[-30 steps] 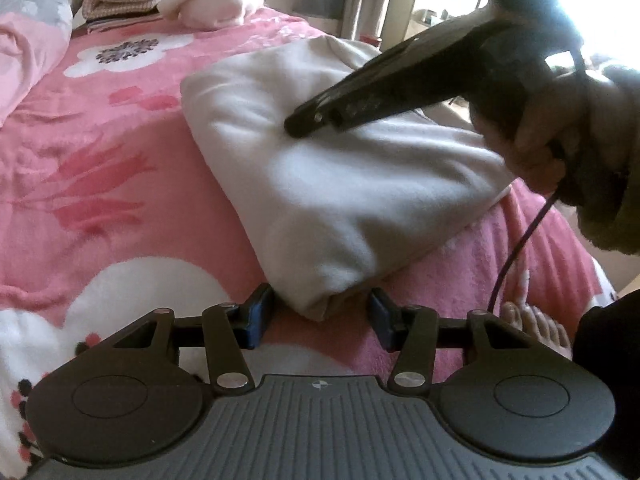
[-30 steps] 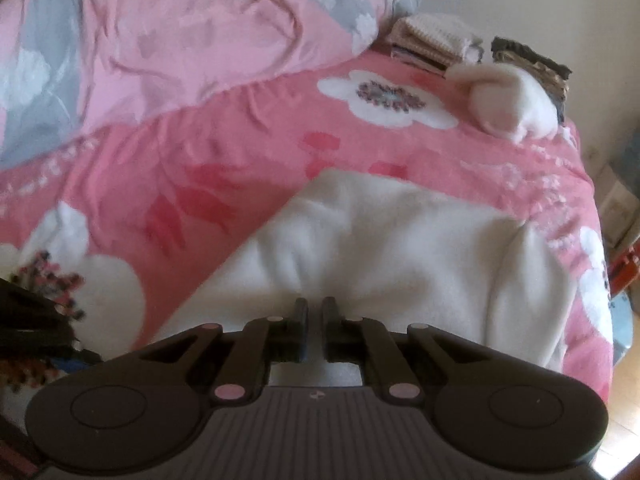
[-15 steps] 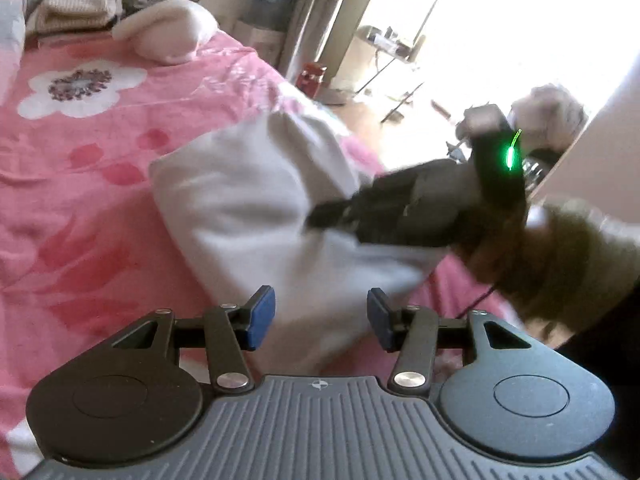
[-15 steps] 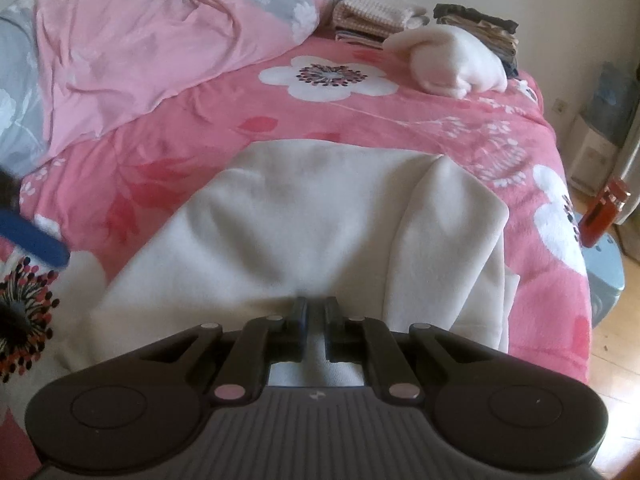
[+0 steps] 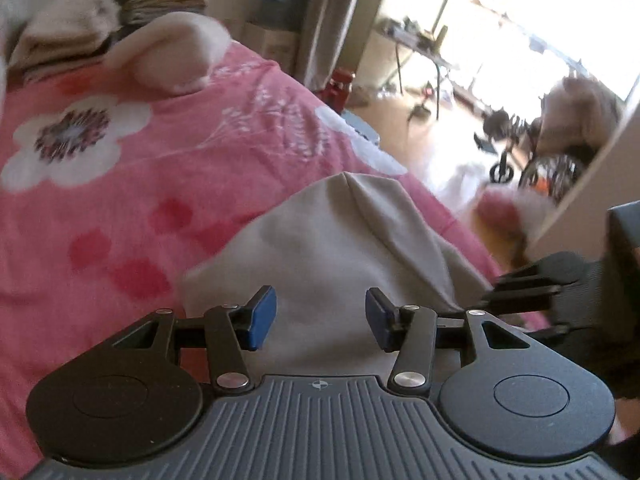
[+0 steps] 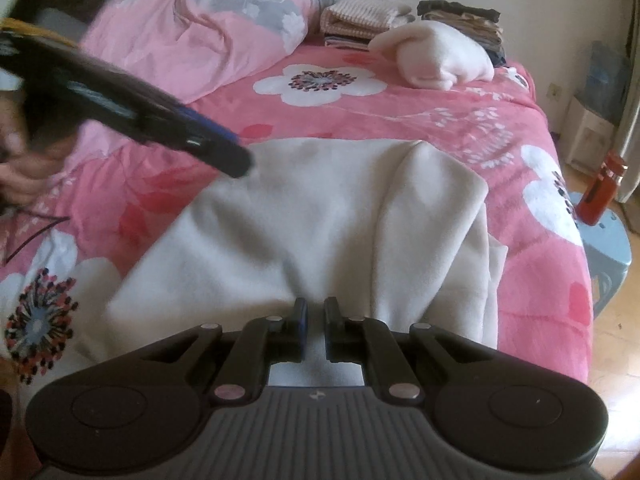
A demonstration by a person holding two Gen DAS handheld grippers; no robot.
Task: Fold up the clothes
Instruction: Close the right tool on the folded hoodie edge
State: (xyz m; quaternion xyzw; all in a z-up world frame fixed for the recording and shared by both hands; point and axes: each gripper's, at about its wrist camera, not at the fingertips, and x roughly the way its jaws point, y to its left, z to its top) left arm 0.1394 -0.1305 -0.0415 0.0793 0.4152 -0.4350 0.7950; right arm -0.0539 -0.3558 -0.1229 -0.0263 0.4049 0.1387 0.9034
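Across the middle of the right wrist frame, a cream garment [image 6: 328, 216] was spread on the pink floral bedspread [image 6: 400, 108], with one raised fold running down its right side. At the lower centre of that frame the right gripper [image 6: 313, 330] was seen with its jaws drawn nearly together, a pinch of the cream cloth's near edge caught between them. The left gripper [image 6: 224, 156] was seen blurred at the upper left of the same frame, above the garment's far left corner. In the left wrist frame, the left gripper [image 5: 321, 322] was held with its blue-padded jaws wide apart and nothing between them, above the garment [image 5: 340, 240] at lower centre. A rolled pale pink garment [image 6: 436, 56] and stacks of folded clothes [image 6: 364, 18] were seen at the far end of the bed, near the top of the right wrist frame.
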